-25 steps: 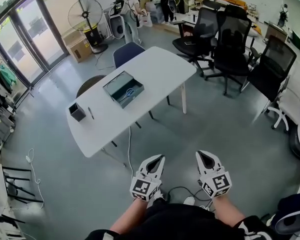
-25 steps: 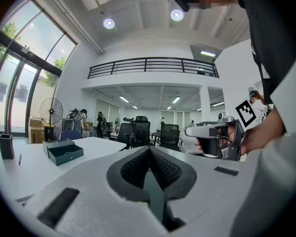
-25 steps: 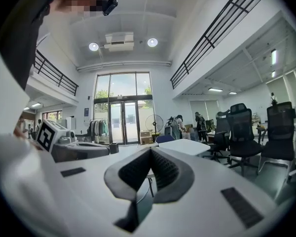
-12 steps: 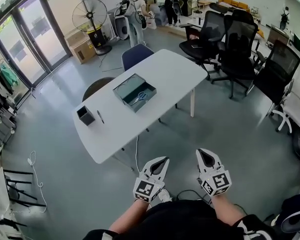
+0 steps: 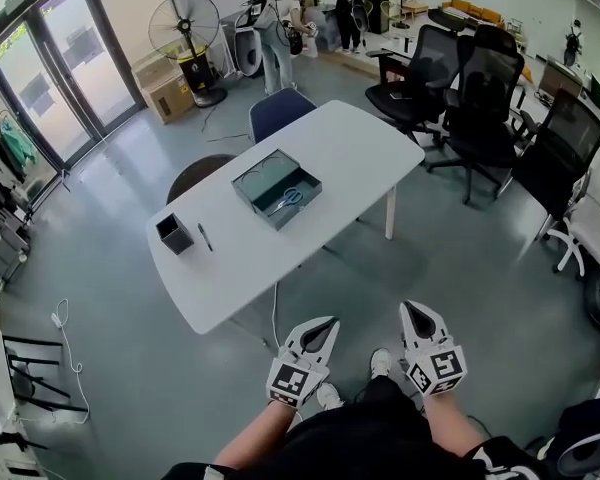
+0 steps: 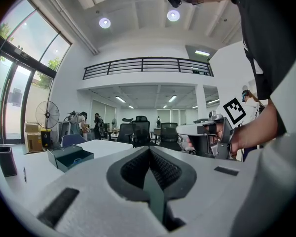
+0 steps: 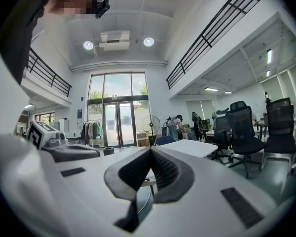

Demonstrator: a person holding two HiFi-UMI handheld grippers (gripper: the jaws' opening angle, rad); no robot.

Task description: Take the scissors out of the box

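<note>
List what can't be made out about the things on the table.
- Scissors: head view, too small to tell if blades are open; left gripper view, box wall hides most of them.
- Black container: head view, its walls hide any contents.
- Thin dark item beside it: head view, too small to identify.

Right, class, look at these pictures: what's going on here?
A person stands short of the white table with a tool in each hand. The left tool and right tool are both shut and empty, held out over the floor. The scissors lie untouched in the open box on the table; a small dark holder and a pen lie apart from it.
</note>
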